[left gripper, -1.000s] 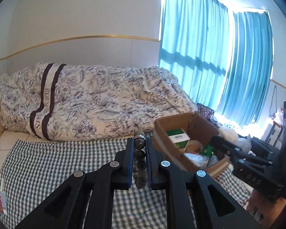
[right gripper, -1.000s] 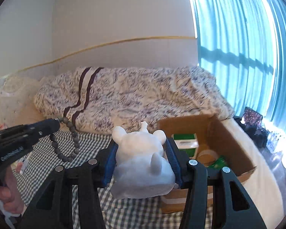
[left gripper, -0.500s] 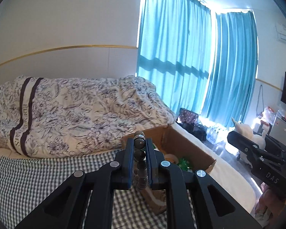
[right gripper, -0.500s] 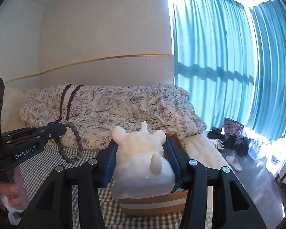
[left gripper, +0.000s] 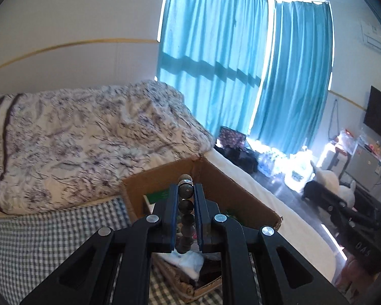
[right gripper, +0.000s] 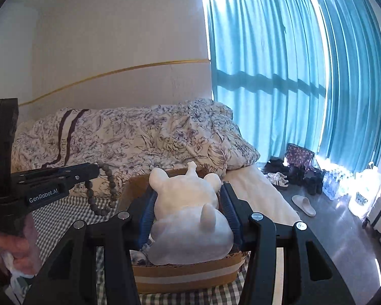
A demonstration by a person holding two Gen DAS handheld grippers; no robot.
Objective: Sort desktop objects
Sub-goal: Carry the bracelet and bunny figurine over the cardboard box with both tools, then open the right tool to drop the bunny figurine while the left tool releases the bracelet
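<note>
We hold a bead string and a white plush toy over the cardboard box on the bed.

The cardboard box (left gripper: 243, 198) sits on the checked sheet (left gripper: 50, 233) just in front of the floral duvet (right gripper: 144, 137); in it we make out a green-topped packet (left gripper: 158, 195) at the far side and some white cloth (left gripper: 188, 260) near us, the rest being hidden. Our left gripper (left gripper: 186, 193) is nearly closed, pinching a string of dark beads (left gripper: 185, 218) above the box. Our right gripper (right gripper: 188, 203) is spread wide, clamped on both sides of the white plush toy (right gripper: 190, 218), also over the box. Only the right wrist view shows the beads hanging in a loop (right gripper: 101, 193) from the left gripper at the box's left, and the hand (right gripper: 17, 249) on its handle. Only the left wrist view shows the box's inside, with the right gripper and its toy (left gripper: 337, 185) off to the right.
</note>
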